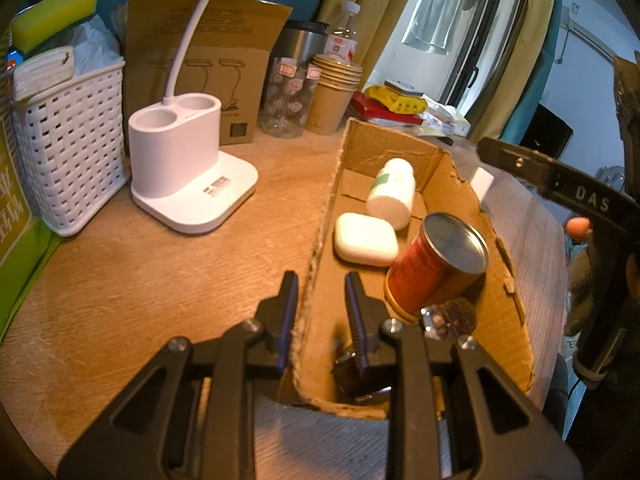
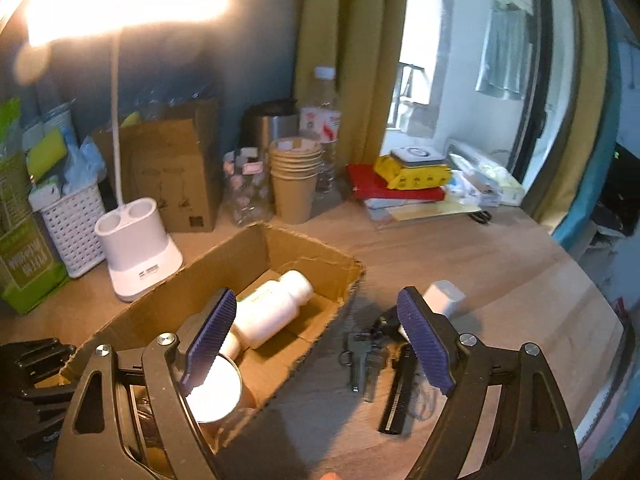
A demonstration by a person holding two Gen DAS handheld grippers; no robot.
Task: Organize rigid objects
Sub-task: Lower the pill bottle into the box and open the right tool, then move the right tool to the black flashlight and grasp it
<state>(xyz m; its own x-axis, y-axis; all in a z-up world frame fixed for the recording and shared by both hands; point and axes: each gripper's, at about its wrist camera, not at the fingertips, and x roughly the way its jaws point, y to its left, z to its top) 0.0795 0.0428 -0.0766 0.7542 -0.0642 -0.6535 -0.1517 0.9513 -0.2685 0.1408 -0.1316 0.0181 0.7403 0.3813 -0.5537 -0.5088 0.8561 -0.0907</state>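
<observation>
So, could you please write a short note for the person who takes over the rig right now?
Left gripper: shut on the cardboard box wall, one finger inside and one outside.
Right gripper: jaws open, nothing between them.
Already in the box: white bottle lying down, white case, red can tilted, a small clear item.
Left on the table, beside the box: keys, black comb-like tool, small white block.
Next, probably: pick those up and box them.
</observation>
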